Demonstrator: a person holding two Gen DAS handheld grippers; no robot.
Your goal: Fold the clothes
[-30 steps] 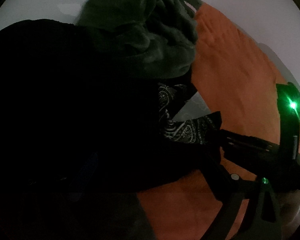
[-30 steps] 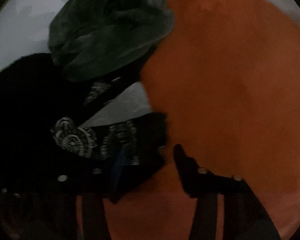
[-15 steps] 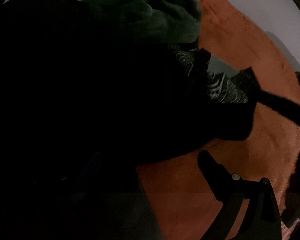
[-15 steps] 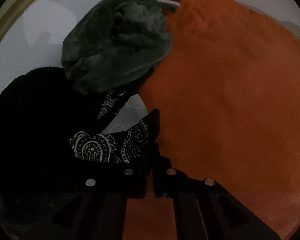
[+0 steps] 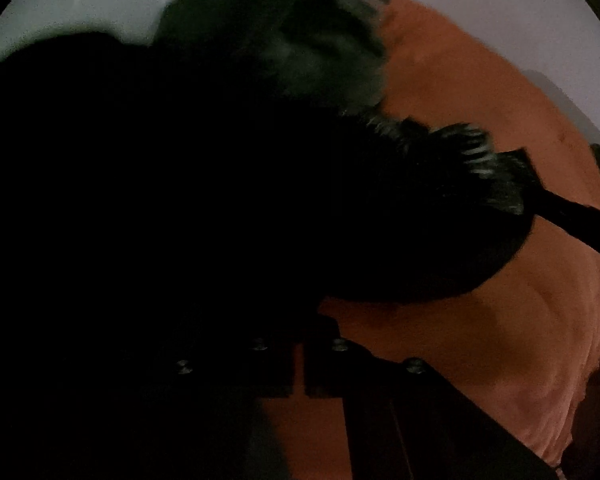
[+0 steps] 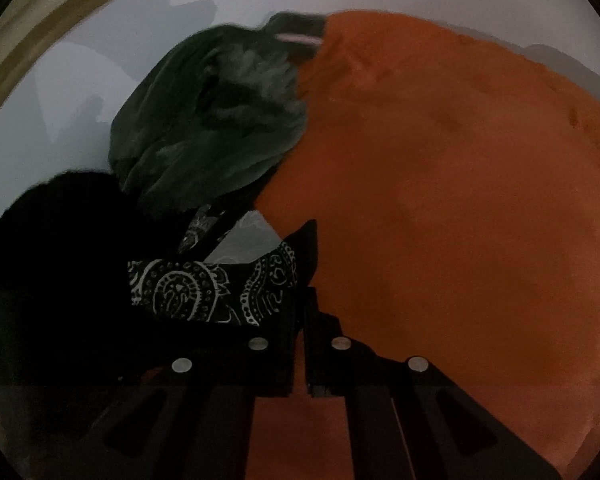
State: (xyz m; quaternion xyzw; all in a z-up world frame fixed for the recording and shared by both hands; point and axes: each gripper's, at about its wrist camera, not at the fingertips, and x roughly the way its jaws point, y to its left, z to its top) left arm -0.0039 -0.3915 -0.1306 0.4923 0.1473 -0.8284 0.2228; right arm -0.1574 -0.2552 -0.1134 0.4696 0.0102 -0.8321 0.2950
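A black paisley bandana (image 6: 204,290) lies over a black garment (image 6: 48,264) and the edge of an orange cloth (image 6: 460,220). My right gripper (image 6: 302,316) is shut on the bandana's right corner. In the left wrist view the bandana (image 5: 440,208) stretches, blurred, from the right gripper's fingers (image 5: 572,220) down towards my left gripper (image 5: 299,340). The left jaws are pressed together at its dark lower edge. Much of that view is black and unreadable.
A crumpled dark green fleece garment (image 6: 212,128) sits behind the bandana, touching the orange cloth (image 5: 460,340). Everything rests on a white table (image 6: 60,100). A pale wooden edge (image 6: 40,20) runs along the far left.
My left gripper has closed from open. My right gripper, shut on the bandana corner, has lifted and pulled it to the right, so the bandana is stretched out.
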